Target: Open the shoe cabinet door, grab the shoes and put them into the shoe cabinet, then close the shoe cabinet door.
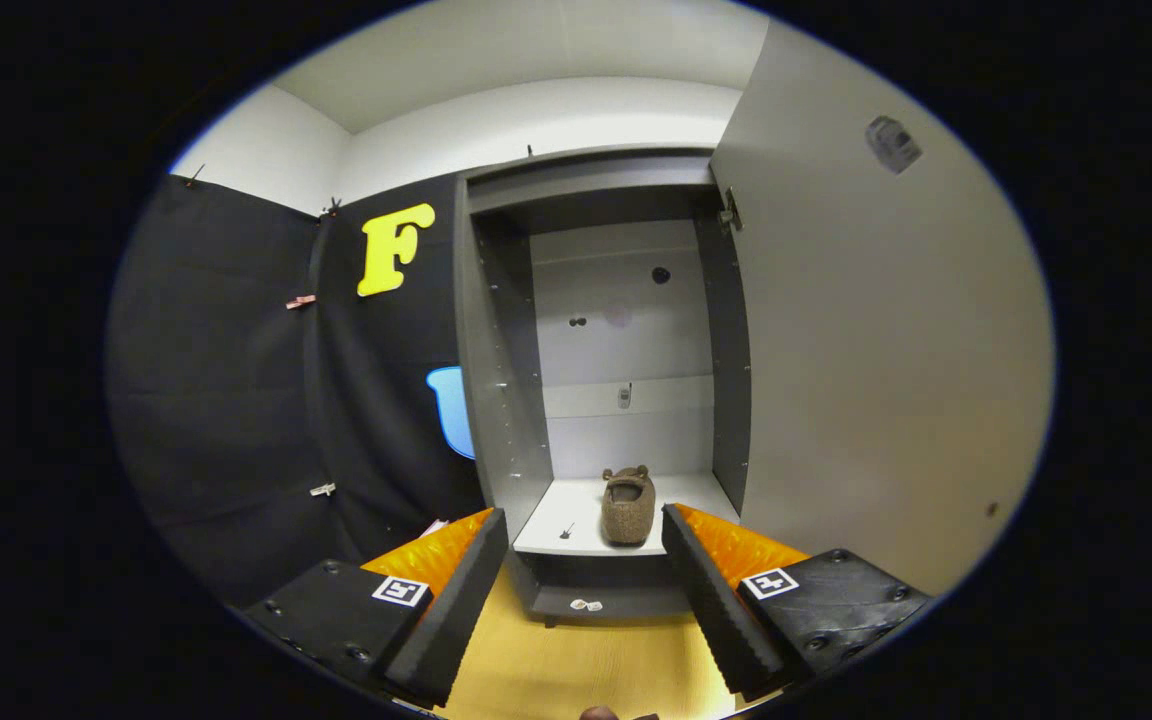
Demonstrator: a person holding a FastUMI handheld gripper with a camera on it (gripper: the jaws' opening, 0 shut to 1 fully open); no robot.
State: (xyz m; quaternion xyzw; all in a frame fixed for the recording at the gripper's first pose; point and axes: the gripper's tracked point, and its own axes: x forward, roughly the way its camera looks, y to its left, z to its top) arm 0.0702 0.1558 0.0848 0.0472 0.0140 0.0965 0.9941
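Shoe [628,506] sits on the white shelf [546,530] inside the shoe cabinet [496,400], toe toward us, roughly mid-shelf and a little right of centre. It's a brown fuzzy slipper with two small ear-like bumps at the far end. We see one small dark bit lying on the shelf to its left; can't tell what it is.

Cabinet door [886,350] is swung open on the right side, hinge [730,213] visible near its top corner. Interior is grey — back panel has a few holes and a small fitting lower down. Below the shelf there's a dark recess, with two small pale objects [586,605] on the cabinet's base edge.

Our tongs [584,530] are spread wide, pinching nothing. Both fingers are well short of the shoe, which shows in the gap beyond them. Black ribbed pads [456,610] face inward, orange bodies behind them.

Wood-tone floor [576,670] lies between the fingers and the cabinet. Black cloth wall [236,400] stands left of the cabinet.
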